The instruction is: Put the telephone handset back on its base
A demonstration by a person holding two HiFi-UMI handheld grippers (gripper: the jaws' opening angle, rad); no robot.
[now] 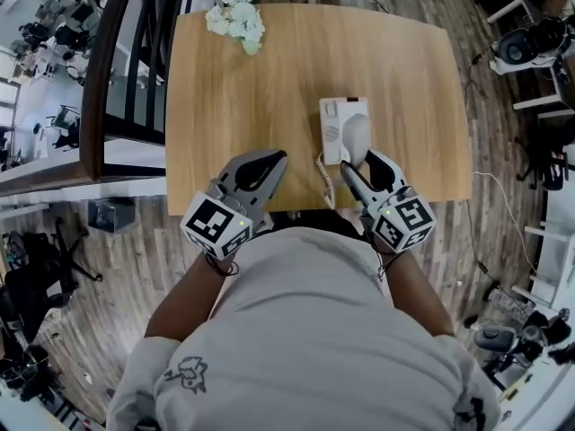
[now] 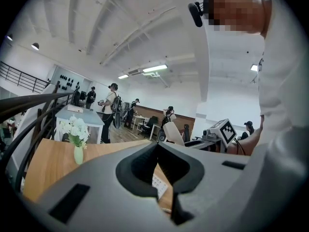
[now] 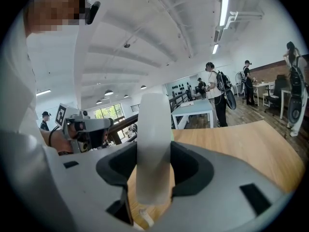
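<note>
The white telephone base (image 1: 333, 126) lies on the wooden table (image 1: 269, 88) near its front edge. The white handset (image 1: 357, 135) stands upright over the base's right side, and my right gripper (image 1: 358, 161) is shut on its lower part. In the right gripper view the handset (image 3: 153, 139) rises between the jaws of my right gripper (image 3: 154, 146), with the cord's end (image 3: 145, 217) below it. The coiled cord (image 1: 324, 180) hangs off the table's front edge. My left gripper (image 1: 277, 160) hovers left of the base, shut and holding nothing. Through the left gripper (image 2: 157, 148) a bit of the base's keypad (image 2: 158, 185) shows.
A small vase of white flowers (image 1: 237, 21) stands at the table's far left edge. A dark railing (image 1: 108, 70) runs along the table's left side. Other people, desks and chairs fill the room beyond the table (image 2: 116, 115).
</note>
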